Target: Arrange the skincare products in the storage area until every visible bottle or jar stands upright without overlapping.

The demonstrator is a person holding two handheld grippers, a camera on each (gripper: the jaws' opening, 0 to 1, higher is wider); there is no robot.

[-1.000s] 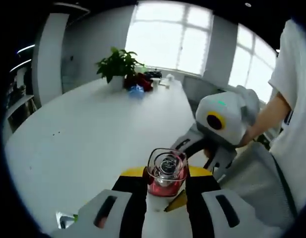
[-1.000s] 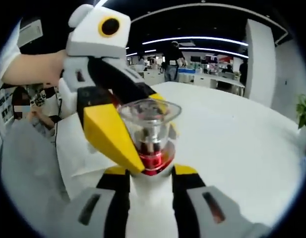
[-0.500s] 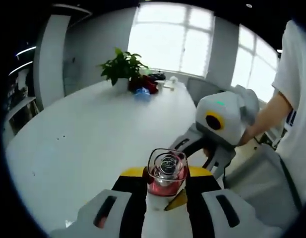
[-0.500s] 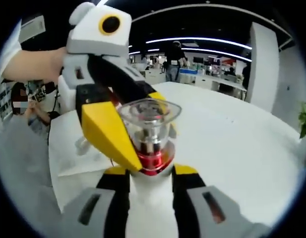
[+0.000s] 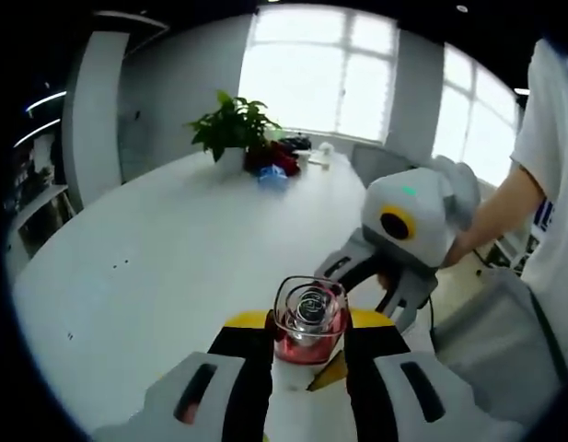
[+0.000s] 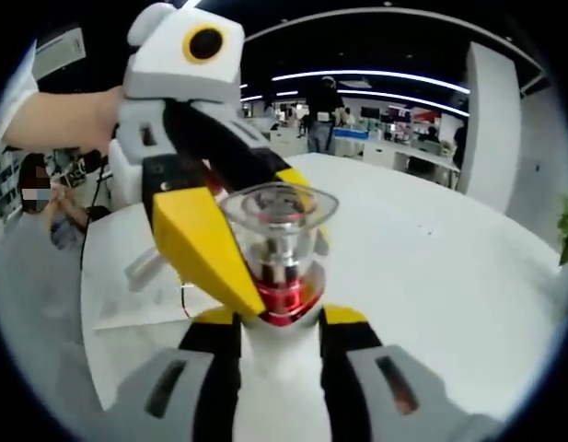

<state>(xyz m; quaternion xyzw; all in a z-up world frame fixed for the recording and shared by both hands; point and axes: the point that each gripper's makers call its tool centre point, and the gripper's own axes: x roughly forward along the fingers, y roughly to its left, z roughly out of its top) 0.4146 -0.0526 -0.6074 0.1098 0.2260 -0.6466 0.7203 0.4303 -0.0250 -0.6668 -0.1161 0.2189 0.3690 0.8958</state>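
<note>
A skincare bottle with a clear cap and a red collar stands between the yellow-tipped jaws of my left gripper, which is shut on it above the white table. My right gripper reaches in from the right, its dark fingers beside the bottle. In the right gripper view the same bottle rises between my right gripper's jaws, which are shut on its red collar. My left gripper comes down from the upper left, one yellow jaw lying across the bottle's left side.
A potted plant and red and blue items stand at the table's far end. A white sheet lies on the table's edge. A person's arm holds my right gripper. People stand in the office behind.
Both grippers keep the same hold on the bottle. The background has drifted slightly in both views, so the hands have swung a little.
</note>
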